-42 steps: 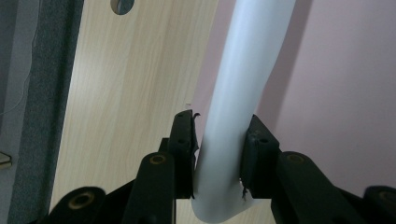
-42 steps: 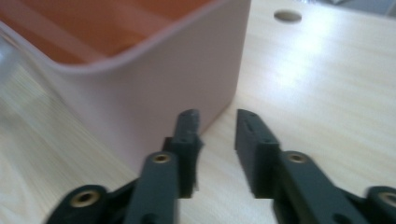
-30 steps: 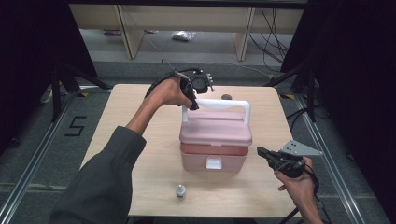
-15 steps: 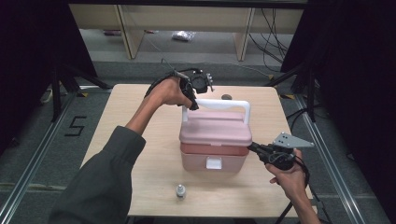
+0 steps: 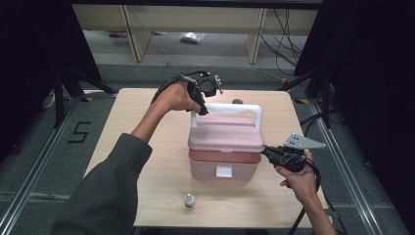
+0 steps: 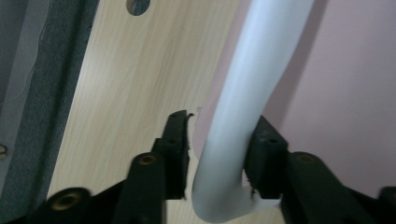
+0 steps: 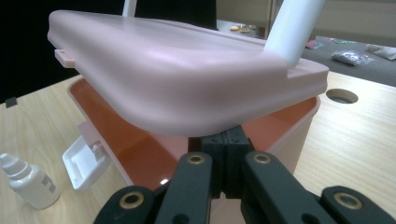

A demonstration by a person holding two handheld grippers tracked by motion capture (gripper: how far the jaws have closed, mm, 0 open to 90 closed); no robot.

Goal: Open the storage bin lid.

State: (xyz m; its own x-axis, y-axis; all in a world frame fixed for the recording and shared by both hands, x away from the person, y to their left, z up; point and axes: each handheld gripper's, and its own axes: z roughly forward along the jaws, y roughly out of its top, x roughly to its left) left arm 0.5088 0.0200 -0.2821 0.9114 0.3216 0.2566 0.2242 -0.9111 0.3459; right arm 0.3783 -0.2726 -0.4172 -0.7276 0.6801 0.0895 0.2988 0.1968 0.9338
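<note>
My left gripper [image 5: 199,105] grips the white handle [image 5: 230,108] at its far-left end — my right gripper [image 5: 268,152], jaws closed empty, sits under the raised pink lid [image 5: 226,133].

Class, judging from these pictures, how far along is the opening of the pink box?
Done: the white latch hangs open. In hand: the left tongs straddle the white handle, the lid is raised slightly, and the right tongs sit shut under its edge. Left: opening it fully; the dropper bottle waits outside.
</note>
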